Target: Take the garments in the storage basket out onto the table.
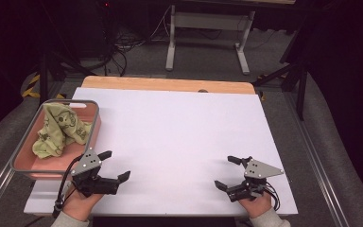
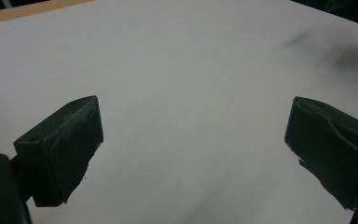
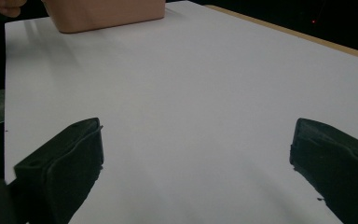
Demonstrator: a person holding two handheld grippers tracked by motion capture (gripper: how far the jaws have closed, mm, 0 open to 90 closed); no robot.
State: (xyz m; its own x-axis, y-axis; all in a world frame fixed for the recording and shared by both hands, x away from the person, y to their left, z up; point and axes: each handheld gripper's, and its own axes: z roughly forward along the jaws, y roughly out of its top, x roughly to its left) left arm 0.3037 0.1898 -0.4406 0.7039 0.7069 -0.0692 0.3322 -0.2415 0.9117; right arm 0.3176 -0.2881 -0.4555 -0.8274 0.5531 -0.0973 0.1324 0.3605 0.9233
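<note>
— What's the worktop (image 1: 179,137) like?
— A white sheet over a wooden top; a strip of bare wood shows along the far edge.
— Anything lying on it?
— A pink tray (image 1: 24,163) with a grey rim at the left edge, overhanging it, towards the near-left corner.

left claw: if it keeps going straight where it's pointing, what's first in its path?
Probably nothing close: the left claw stands open and aims right across the bare white tabletop. Farther along that line is the right claw, so likely that first, though depth is unclear.
</note>
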